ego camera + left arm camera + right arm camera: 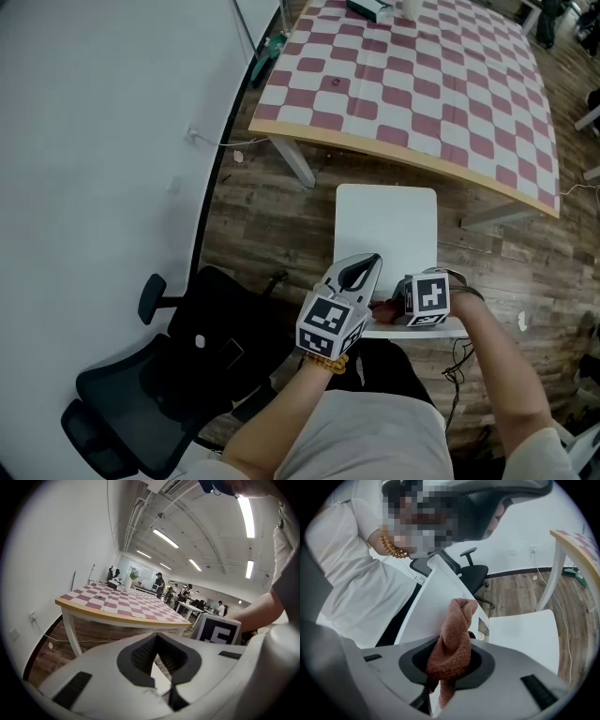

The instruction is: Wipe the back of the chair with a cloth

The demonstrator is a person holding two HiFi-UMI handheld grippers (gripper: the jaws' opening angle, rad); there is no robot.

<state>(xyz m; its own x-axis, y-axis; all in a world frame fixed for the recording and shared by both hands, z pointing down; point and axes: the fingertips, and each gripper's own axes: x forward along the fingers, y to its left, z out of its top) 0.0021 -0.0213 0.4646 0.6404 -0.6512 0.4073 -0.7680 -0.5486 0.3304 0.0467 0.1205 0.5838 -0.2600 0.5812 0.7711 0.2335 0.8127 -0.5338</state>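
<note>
The white chair (pixel 385 223) stands in front of me, its seat facing the table and its backrest (pixel 433 603) rising toward me. A reddish-brown cloth (pixel 453 638) sticks out of my right gripper (pixel 451 663), which is shut on it. The cloth's free end rests against the top edge of the backrest. In the head view the right gripper (pixel 390 307) sits at that top edge with the cloth (pixel 382 307) just showing. My left gripper (pixel 372 261) is beside it on the left, above the backrest, shut and holding nothing; a sliver of white chair shows under its pads (pixel 140 654).
A table with a red-and-white checked top (pixel 422 84) stands beyond the chair; small items sit at its far end. A black office chair (pixel 169 375) is at my left near the white wall. Wooden floor lies around, with a cable (pixel 234 143) along the wall.
</note>
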